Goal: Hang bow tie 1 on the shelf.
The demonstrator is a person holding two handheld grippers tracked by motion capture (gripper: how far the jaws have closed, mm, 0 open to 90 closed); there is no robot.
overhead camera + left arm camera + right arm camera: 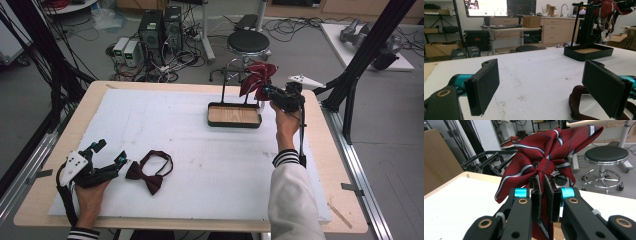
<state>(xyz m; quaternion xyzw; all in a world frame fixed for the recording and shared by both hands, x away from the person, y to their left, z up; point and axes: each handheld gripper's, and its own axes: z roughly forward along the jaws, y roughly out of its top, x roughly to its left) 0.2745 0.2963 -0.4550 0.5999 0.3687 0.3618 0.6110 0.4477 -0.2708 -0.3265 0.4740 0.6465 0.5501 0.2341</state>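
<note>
Right gripper view: my right tool [543, 195] is clenched on the striped bow tie [549, 152], held up off the table at the far right, above the stand's tray [234, 123]; my left tool [111, 152] rests released at the near left, just beside the dark bow tie [150, 172] lying on the white table [200, 160].

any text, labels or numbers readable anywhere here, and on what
No text reads clearly.
Cardboard box: large printed marks, cut off and blurred, unreadable.
Monitor: screen content too small to read.
Red label on the black case: too blurred.
Striped bow tie, dark bow tie, tray: no writing visible.
</note>
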